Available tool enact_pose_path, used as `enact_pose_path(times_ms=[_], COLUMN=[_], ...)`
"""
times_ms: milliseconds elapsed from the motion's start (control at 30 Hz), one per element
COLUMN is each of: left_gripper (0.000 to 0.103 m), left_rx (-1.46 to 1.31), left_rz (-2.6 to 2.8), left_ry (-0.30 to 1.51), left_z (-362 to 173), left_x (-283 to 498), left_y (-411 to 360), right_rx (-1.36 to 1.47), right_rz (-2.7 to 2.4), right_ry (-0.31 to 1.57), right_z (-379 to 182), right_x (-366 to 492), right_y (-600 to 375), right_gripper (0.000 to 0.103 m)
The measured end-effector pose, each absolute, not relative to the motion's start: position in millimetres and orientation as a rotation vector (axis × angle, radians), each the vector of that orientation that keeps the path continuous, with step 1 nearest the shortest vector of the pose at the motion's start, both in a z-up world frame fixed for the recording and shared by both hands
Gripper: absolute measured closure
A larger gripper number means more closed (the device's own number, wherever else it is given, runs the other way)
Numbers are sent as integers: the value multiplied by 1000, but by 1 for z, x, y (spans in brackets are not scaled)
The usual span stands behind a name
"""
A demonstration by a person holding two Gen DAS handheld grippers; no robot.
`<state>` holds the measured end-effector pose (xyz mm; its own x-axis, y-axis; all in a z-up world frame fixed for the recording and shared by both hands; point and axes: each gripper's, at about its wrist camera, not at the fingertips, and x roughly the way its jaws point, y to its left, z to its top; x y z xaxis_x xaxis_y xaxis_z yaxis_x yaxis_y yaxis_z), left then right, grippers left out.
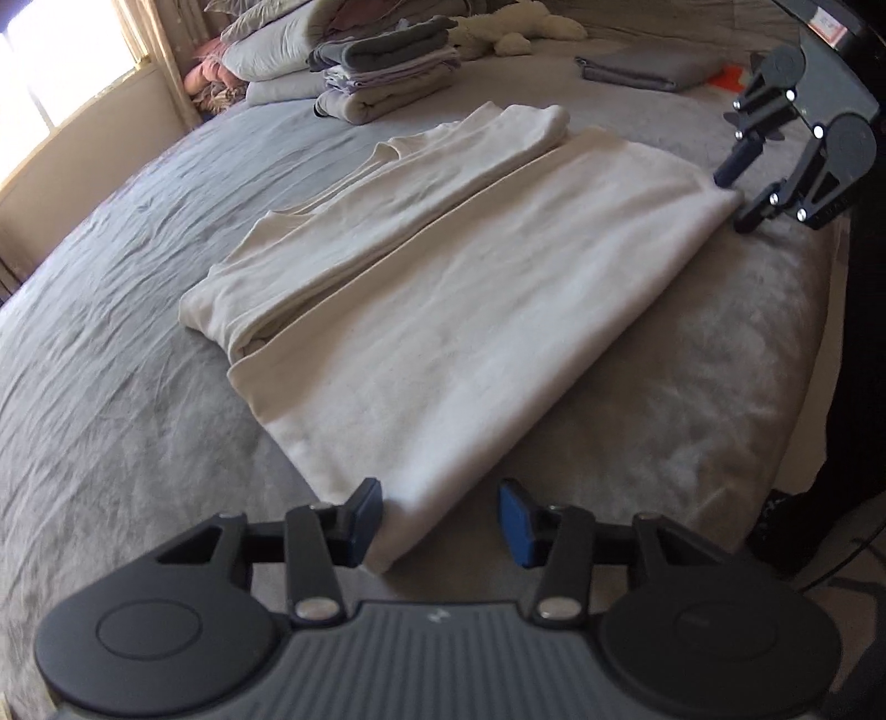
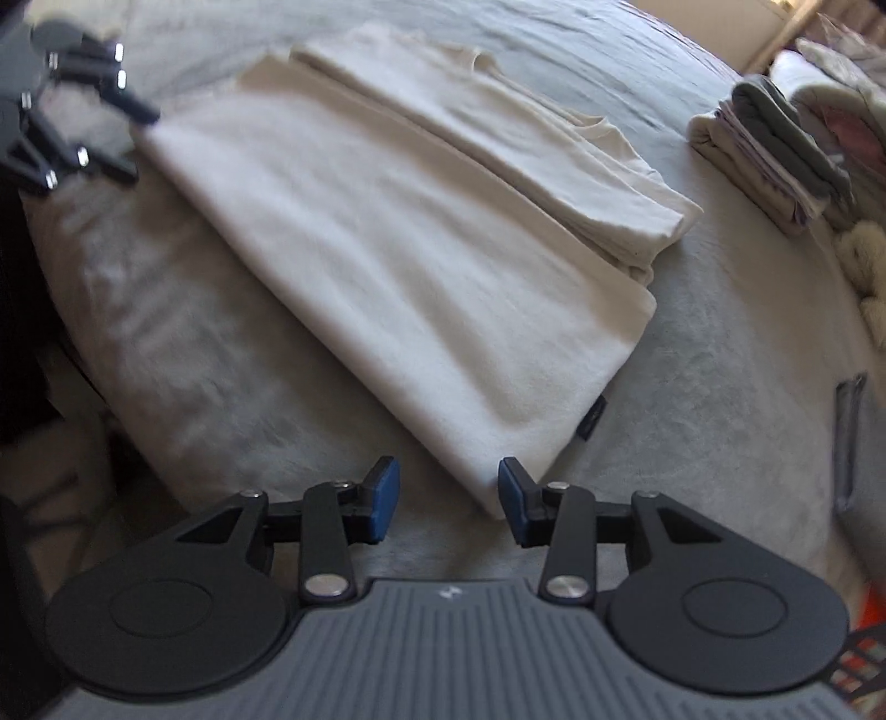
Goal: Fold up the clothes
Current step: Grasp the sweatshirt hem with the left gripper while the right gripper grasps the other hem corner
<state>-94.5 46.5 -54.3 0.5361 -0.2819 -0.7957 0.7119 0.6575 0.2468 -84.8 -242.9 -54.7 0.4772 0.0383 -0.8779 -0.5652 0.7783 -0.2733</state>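
A cream-white garment [image 1: 443, 288] [image 2: 398, 266] lies partly folded on the grey bed, its sides turned in lengthwise into a long band. My left gripper [image 1: 440, 520] is open, its blue pads [image 1: 368, 501] straddling one near corner of the cloth. My right gripper [image 2: 448, 495] is open at the opposite end, its blue pads [image 2: 512, 493] on either side of that corner. Each gripper shows in the other's view: the right gripper [image 1: 736, 196] at the far corner, the left gripper [image 2: 133, 144] at the upper left, both open.
A stack of folded clothes [image 1: 382, 72] [image 2: 775, 160] and pillows [image 1: 277, 50] sit at the bed's head, with a white plush toy [image 1: 515, 27]. A folded grey item [image 1: 642, 69] lies further along. The bed edge [image 1: 819, 332] drops off beside the garment.
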Motion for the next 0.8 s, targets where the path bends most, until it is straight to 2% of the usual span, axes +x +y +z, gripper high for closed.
enact_pose_path(times_ms=[100,167,233,267,500,800], left_gripper=[69,84,91,95,98,98], left_rx=[624,631,627,626,584,407], left_rz=[-623,-618,-613,-609,-581,-533], left_ry=[773,754,728,711,598,534], left_z=[-57,-57,-54,-51,-15,41], left_x=[-95,-96,-98,-99,-97,-55], left_y=[47,49,51,52,56,58], right_rx=[-669,-703,-699,-684,-605,-538], right_rz=[396,393,392,388,351,280], right_ry=[1006,988,975,963,846,707], right_z=[-60,-61,-58,-54,-15,36], right_x=[-85,-86,-87,-87,-92,-63], right_y=[-239,-239,-241,-242,-251,-263], right_gripper=[61,71,90,91,96,99])
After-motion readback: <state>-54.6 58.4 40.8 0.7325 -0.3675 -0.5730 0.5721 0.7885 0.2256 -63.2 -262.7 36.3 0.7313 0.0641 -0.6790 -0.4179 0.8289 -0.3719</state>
